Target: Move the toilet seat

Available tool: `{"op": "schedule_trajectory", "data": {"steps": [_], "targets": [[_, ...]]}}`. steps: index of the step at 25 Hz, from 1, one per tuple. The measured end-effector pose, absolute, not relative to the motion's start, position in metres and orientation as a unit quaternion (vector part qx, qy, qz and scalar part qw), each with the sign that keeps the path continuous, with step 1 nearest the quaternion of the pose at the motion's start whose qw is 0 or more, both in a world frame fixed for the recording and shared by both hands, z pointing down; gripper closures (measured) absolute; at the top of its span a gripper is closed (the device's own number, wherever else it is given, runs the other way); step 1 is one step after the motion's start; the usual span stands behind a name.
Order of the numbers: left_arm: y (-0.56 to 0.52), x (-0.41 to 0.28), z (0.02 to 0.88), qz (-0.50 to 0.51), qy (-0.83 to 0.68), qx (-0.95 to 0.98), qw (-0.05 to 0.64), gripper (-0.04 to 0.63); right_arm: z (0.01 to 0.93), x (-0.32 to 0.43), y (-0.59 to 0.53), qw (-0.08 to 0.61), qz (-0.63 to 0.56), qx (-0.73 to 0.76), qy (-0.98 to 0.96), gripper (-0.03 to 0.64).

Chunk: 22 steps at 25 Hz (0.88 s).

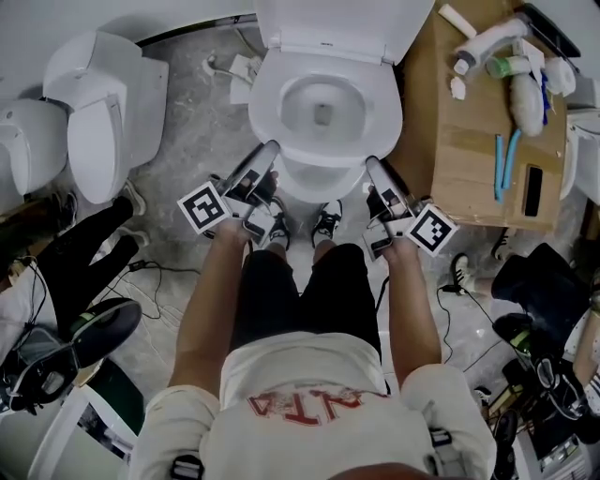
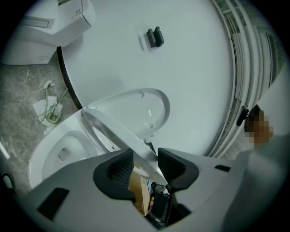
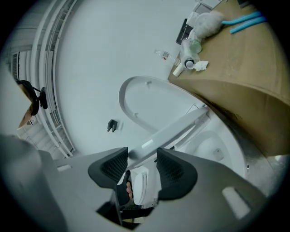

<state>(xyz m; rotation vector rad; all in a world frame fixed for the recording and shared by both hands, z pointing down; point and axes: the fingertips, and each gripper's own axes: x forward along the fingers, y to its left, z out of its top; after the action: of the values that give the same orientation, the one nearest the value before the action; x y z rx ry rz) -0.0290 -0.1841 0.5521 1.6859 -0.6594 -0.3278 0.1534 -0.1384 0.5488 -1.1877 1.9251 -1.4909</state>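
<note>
A white toilet stands ahead of me with its lid [image 1: 342, 28] raised against the back. The toilet seat [image 1: 265, 108] rings the bowl [image 1: 323, 112]. My left gripper [image 1: 270, 150] is shut on the seat's front left edge. In the left gripper view the seat [image 2: 113, 131] runs slanted up out of the left gripper [image 2: 145, 165], lifted off the bowl [image 2: 59, 149], with the lid [image 2: 136, 108] behind. My right gripper [image 1: 372, 164] is shut on the front right edge. In the right gripper view the seat [image 3: 176, 129] passes between the pads of the right gripper [image 3: 141, 165].
A cardboard box [image 1: 469, 122] stands tight against the toilet's right side, loaded with bottles and brushes. Two more white toilets [image 1: 98, 122] stand at the left. Paper scraps [image 1: 246, 67] and cables lie on the grey floor. The person's shoes [image 1: 326, 223] stand close before the bowl.
</note>
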Motion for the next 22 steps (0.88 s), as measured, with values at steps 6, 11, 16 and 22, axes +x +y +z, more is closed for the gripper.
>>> {"op": "schedule_trajectory", "data": {"steps": [6,11,16,22], "targets": [[-0.197,-0.027,0.541,-0.143,-0.303,0.725,0.601,0.417,0.537,0.154,-0.152,0.210,-0.541,-0.418,0.700,0.426],[-0.206,-0.026,0.534,-0.155,-0.317,0.716,0.602,0.416,0.529,0.155,-0.163,0.215,-0.545,-0.421,0.693,0.426],[-0.221,-0.018,0.523,-0.158,-0.313,0.720,0.599,0.416,0.521,0.162,-0.175,0.226,-0.538,-0.435,0.686,0.425],[-0.239,-0.014,0.514,-0.157,-0.300,0.723,0.601,0.416,0.512,0.169,-0.193,0.248,-0.519,-0.455,0.680,0.425]]}}
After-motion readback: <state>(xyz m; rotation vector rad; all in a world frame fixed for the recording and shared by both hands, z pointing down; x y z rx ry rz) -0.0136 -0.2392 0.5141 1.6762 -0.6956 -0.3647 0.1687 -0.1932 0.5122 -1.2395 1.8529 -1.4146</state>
